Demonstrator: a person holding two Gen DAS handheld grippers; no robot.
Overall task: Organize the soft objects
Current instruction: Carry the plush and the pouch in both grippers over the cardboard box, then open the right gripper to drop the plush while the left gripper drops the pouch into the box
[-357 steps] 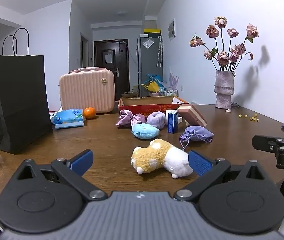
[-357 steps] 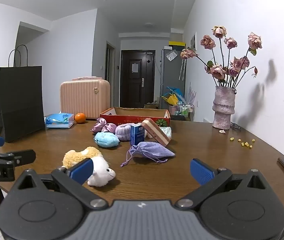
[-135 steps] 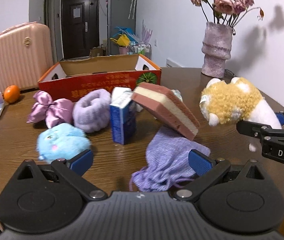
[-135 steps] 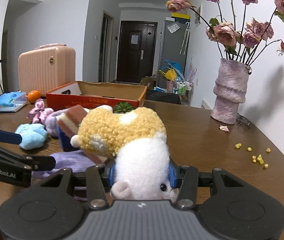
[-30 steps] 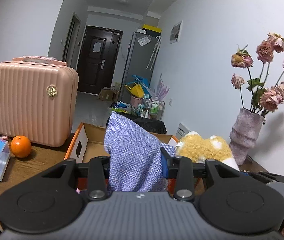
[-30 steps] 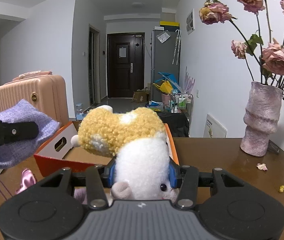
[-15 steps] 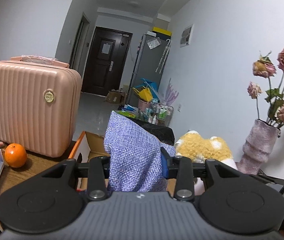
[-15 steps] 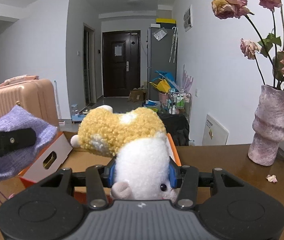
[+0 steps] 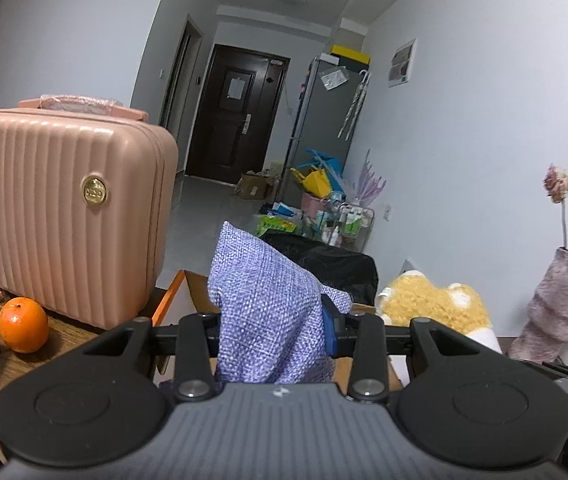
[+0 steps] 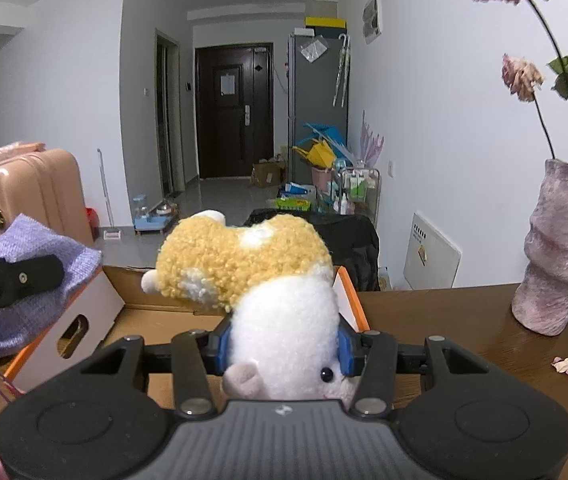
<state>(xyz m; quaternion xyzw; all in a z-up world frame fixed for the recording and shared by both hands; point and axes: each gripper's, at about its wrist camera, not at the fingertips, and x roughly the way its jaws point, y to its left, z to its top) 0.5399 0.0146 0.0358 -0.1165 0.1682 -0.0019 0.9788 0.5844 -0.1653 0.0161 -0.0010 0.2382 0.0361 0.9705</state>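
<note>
Purple woven cloth fills the left claw (image 9: 272,334): a small fabric pouch (image 9: 262,304) is pinched between its pads, its upper corner standing up above the fingers, its drawstrings dangling below in the right wrist view. Both claws are raised off the wooden surface (image 10: 464,320) and tipped slightly downward, side by side, at the near edge of the open cardboard box (image 10: 96,312) with its orange rim. The right claw (image 10: 284,348) is clamped on the white body of a plush toy (image 10: 252,268), whose curly yellow half rises above the blue pads while its face points back toward the camera. Left of the box stand a pink ribbed case (image 9: 64,216) and an orange (image 9: 23,324); a mauve vase (image 10: 560,256) of dried roses stands to the right.
</note>
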